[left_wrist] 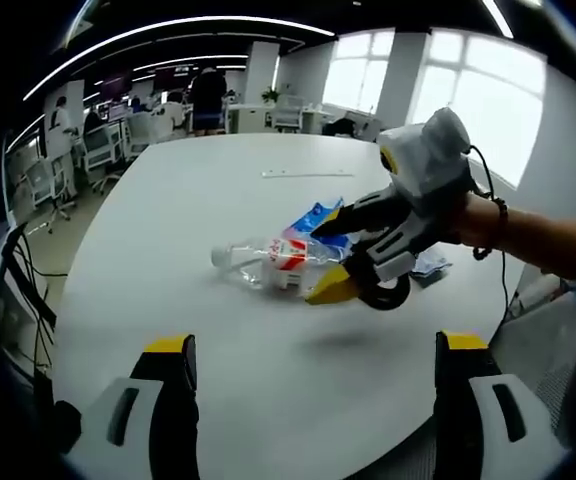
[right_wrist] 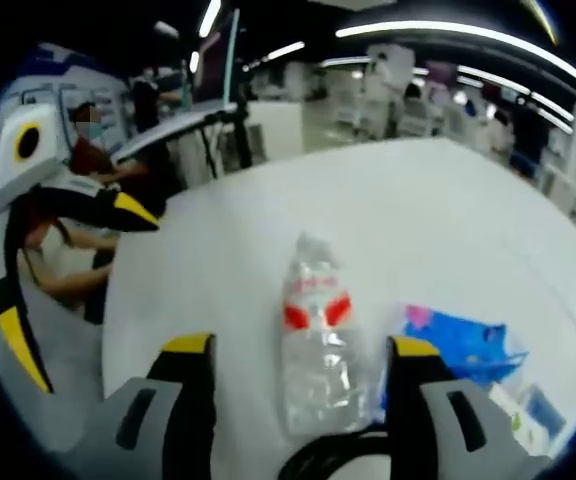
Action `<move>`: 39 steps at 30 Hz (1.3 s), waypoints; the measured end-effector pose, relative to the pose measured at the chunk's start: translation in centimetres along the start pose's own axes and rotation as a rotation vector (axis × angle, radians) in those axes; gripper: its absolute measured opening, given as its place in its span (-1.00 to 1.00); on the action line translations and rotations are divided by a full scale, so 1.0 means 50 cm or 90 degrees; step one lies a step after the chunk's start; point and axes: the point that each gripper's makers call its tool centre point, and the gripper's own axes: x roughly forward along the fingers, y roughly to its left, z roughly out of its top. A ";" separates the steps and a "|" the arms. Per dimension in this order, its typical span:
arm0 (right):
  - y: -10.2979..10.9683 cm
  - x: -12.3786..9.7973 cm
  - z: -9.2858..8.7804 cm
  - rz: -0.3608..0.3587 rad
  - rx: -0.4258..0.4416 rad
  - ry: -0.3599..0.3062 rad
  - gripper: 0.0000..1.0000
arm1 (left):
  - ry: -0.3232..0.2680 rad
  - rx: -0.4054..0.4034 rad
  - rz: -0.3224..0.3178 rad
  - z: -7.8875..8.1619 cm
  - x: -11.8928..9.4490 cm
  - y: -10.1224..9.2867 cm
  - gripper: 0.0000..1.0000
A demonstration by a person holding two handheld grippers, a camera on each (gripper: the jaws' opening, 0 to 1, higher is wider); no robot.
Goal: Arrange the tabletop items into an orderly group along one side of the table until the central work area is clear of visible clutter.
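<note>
Presently on the white table [left_wrist: 168, 230]: one clear plastic bottle [left_wrist: 263, 262] lying on its side, red-and-white label; blue packet [right_wrist: 463, 345] just beside it. Right gripper [left_wrist: 340, 262]: jaws wide, one on each side of the bottle's base, grip not closed. Left gripper [left_wrist: 313, 350]: jaws spread wide, nothing between them, hovering near the table's edge. Thin strip [left_wrist: 306, 173] lies well apart, farther across the table.

Open-plan office — desk rows [left_wrist: 118, 135], office chairs [left_wrist: 43, 185], ceiling strip lights [left_wrist: 168, 25], big windows [left_wrist: 468, 85].
</note>
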 end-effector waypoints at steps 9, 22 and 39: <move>-0.001 0.017 0.014 -0.006 -0.013 0.005 0.22 | 0.006 -0.003 0.003 -0.013 -0.002 0.005 0.98; -0.007 0.050 0.026 -0.004 -0.027 0.021 0.08 | 0.009 -0.007 0.001 -0.017 0.001 0.008 0.98; -0.034 0.069 0.004 -0.040 -0.035 0.083 -0.23 | 0.027 -0.010 -0.002 -0.027 0.010 0.004 0.97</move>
